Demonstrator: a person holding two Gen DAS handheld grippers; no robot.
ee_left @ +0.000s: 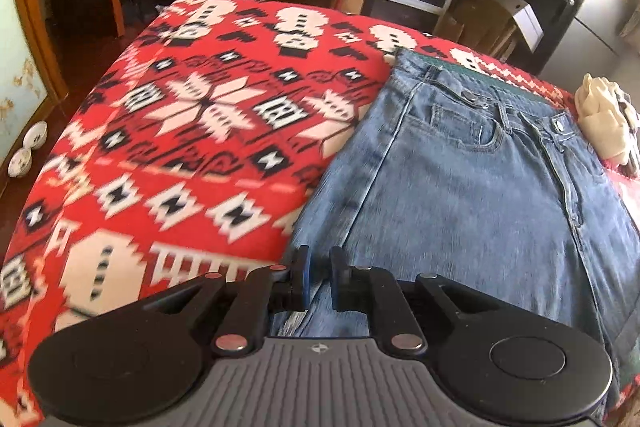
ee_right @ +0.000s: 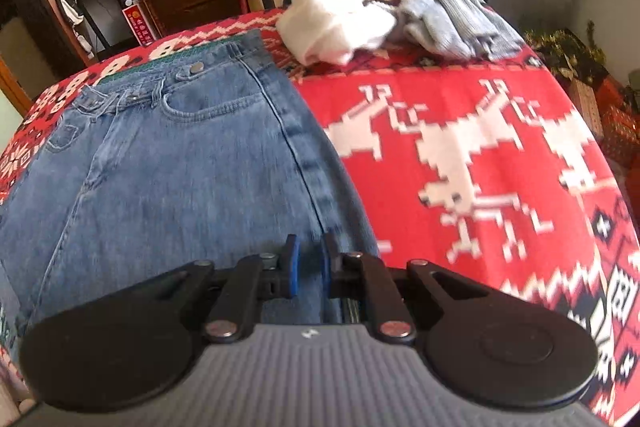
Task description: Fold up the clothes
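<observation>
A pair of faded blue denim jeans lies flat on a red fleece blanket with white and black knitted-style patterns, waistband at the far end, front pockets and metal button facing up. The left gripper, black with blue pads, sits low over the jeans' left edge where denim meets blanket; its jaws stand slightly apart with a narrow gap, and whether cloth is pinched in that gap cannot be told. In the right wrist view the same jeans fill the left half of the scene, with the blanket showing white reindeer figures to the right. The right gripper hangs over the jeans' right side seam, jaws also narrowly parted, and any grasp on the fabric cannot be made out. Beyond the waistband, a heap of cream and grey-blue knitted garments rests on the blanket's far corner.
</observation>
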